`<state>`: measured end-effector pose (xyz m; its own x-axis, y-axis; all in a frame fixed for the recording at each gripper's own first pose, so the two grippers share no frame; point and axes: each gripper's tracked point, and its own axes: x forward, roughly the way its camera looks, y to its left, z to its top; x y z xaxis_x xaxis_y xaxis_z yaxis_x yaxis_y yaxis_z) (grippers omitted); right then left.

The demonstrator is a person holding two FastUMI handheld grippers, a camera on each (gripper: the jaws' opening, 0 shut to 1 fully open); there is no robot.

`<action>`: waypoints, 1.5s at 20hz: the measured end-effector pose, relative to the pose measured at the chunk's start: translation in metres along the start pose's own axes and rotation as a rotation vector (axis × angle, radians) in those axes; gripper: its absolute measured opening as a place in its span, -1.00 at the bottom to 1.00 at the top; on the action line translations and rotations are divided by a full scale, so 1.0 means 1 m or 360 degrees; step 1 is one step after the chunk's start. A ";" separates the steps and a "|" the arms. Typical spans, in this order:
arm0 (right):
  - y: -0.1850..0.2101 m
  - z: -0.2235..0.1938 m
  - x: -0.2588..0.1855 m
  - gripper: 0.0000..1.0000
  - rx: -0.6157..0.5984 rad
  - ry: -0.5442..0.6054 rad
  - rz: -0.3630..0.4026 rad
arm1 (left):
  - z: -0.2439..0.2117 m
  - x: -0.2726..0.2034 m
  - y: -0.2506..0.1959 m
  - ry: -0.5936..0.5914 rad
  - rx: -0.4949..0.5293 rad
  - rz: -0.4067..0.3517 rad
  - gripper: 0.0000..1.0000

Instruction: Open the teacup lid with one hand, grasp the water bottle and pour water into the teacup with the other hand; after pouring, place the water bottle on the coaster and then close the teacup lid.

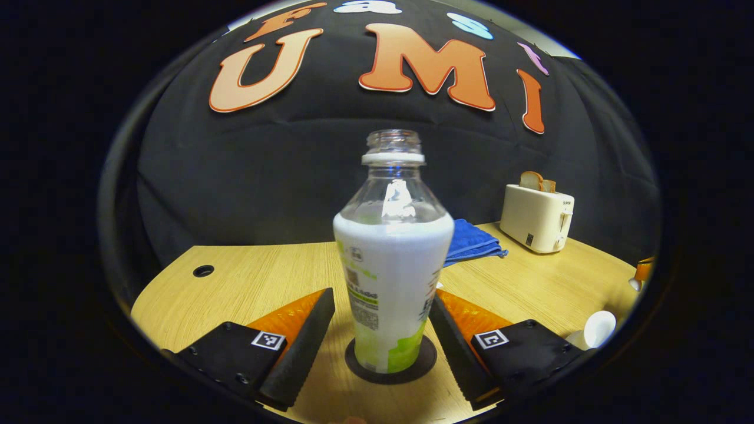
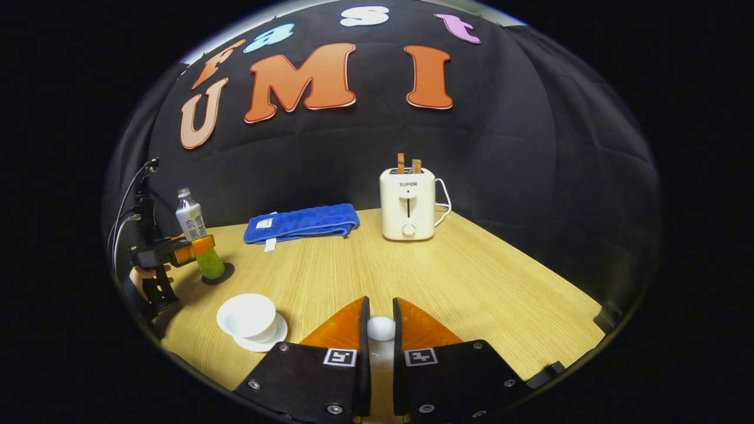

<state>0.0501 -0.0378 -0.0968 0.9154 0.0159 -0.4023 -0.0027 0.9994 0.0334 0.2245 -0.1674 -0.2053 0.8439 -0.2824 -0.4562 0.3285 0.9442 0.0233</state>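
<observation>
In the left gripper view an uncapped water bottle [image 1: 392,277] with a white and green label stands upright on a dark round coaster [image 1: 424,362]. My left gripper [image 1: 382,301] is open around it, with a gap at the left finger and the right finger close by its side. The right gripper view has this bottle [image 2: 191,221] and coaster [image 2: 225,272] far left. The right gripper [image 2: 381,312] is shut on the white teacup lid [image 2: 381,328], held above the table. The lidless white teacup [image 2: 247,314] sits on its saucer [image 2: 272,337] to the left, also at the right edge [image 1: 598,328].
A cream toaster [image 2: 407,203] holding bread stands at the back, with a folded blue towel [image 2: 301,222] to its left; both also appear behind the bottle, toaster [image 1: 537,218] and towel [image 1: 471,241]. A cable hole [image 1: 203,271] marks the wooden table [image 2: 471,282].
</observation>
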 end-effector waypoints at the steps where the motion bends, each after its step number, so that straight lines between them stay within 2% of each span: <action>1: 0.007 0.003 0.000 -0.70 0.0001 -0.0012 0.0026 | 0.000 -0.002 0.000 -0.0003 0.0000 0.0006 0.96; 8: 0.080 0.020 0.008 -0.70 -0.0017 -0.0077 0.0278 | -0.009 -0.021 -0.005 -0.0007 0.0029 0.0013 1.00; 15: 0.136 0.004 0.023 -0.70 -0.0004 -0.0022 0.0479 | -0.006 -0.047 -0.001 -0.0055 0.0035 0.0067 1.00; 16: 0.141 0.003 0.024 -0.70 -0.0021 -0.0024 0.0488 | -0.007 -0.052 0.001 -0.0060 0.0024 0.0077 0.94; 17: 0.145 0.000 0.025 -0.70 -0.0046 -0.0029 0.0495 | -0.007 -0.057 0.002 -0.0065 0.0013 0.0086 1.00; 25: 0.160 -0.020 0.034 -0.70 -0.0142 0.0002 0.0498 | 0.006 -0.111 0.023 -0.0176 -0.0039 0.0217 0.94; 26: 0.160 -0.022 0.035 -0.67 -0.0154 0.0006 0.0490 | 0.006 -0.116 0.026 -0.0182 -0.0048 0.0230 1.00; 30: 0.160 -0.024 0.030 -0.53 -0.0165 -0.0004 0.0481 | 0.013 -0.140 0.041 -0.0228 -0.0057 0.0287 1.00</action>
<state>0.0677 0.1231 -0.1256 0.8680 0.3126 -0.3858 -0.3155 0.9472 0.0576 0.1250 -0.0915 -0.1287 0.9399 -0.1274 -0.3167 0.1540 0.9862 0.0604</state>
